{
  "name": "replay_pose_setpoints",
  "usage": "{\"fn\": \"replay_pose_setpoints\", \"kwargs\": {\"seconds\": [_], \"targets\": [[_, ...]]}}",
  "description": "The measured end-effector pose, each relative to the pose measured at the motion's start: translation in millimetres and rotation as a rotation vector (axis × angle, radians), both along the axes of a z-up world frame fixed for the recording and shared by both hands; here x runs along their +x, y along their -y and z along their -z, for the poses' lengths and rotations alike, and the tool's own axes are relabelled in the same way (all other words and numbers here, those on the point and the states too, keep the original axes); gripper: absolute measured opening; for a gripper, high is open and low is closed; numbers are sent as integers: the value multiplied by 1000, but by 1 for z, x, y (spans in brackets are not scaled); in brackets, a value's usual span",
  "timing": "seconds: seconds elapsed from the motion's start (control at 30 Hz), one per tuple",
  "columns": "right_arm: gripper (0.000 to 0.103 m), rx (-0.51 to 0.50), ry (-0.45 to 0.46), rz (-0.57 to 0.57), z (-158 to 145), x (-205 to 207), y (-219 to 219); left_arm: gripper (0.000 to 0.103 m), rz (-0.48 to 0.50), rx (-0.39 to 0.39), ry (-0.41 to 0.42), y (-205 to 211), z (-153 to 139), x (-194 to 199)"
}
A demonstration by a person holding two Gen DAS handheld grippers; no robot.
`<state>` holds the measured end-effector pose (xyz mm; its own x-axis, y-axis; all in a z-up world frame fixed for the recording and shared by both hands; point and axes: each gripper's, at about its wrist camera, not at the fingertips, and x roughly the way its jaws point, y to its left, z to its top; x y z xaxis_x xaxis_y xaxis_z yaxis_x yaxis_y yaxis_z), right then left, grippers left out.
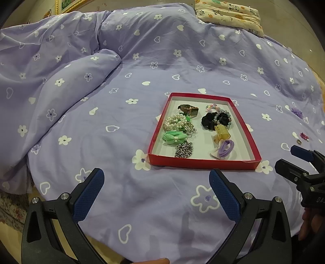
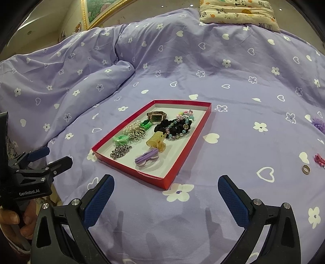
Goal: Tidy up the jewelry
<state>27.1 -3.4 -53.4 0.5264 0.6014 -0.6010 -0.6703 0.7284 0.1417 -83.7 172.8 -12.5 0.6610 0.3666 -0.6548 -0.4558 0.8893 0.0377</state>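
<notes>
A shallow red box (image 1: 203, 163) (image 2: 130, 170) lies on the purple bedspread and holds several pieces: a watch (image 1: 189, 109), pearl bracelet (image 1: 175, 121), silver chain (image 1: 183, 149), black scrunchie (image 1: 211, 118), yellow claw clip (image 2: 155, 140) and purple hair ties (image 2: 147, 157). Loose on the bed to the right lie a small ring (image 2: 306, 169), a pink piece (image 2: 319, 159) and a purple flower piece (image 2: 319, 123). My left gripper (image 1: 156, 176) is open and empty just short of the box. My right gripper (image 2: 165, 182) is open and empty near the box's front corner.
A folded quilt (image 1: 50, 71) bulges on the left of the bed. A patterned pillow (image 1: 229, 14) lies at the far edge. A framed picture (image 2: 101, 8) hangs on the wall behind. The bed edge runs along the near left.
</notes>
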Motion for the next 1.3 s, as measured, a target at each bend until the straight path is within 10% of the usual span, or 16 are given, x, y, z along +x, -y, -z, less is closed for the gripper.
{"fn": "replay_pose_setpoints", "kwargs": {"seconds": [1.3], "targets": [[103,4,-7,-15,-1,-2,-4,103,22,-8,-10,-3,1,6]]}}
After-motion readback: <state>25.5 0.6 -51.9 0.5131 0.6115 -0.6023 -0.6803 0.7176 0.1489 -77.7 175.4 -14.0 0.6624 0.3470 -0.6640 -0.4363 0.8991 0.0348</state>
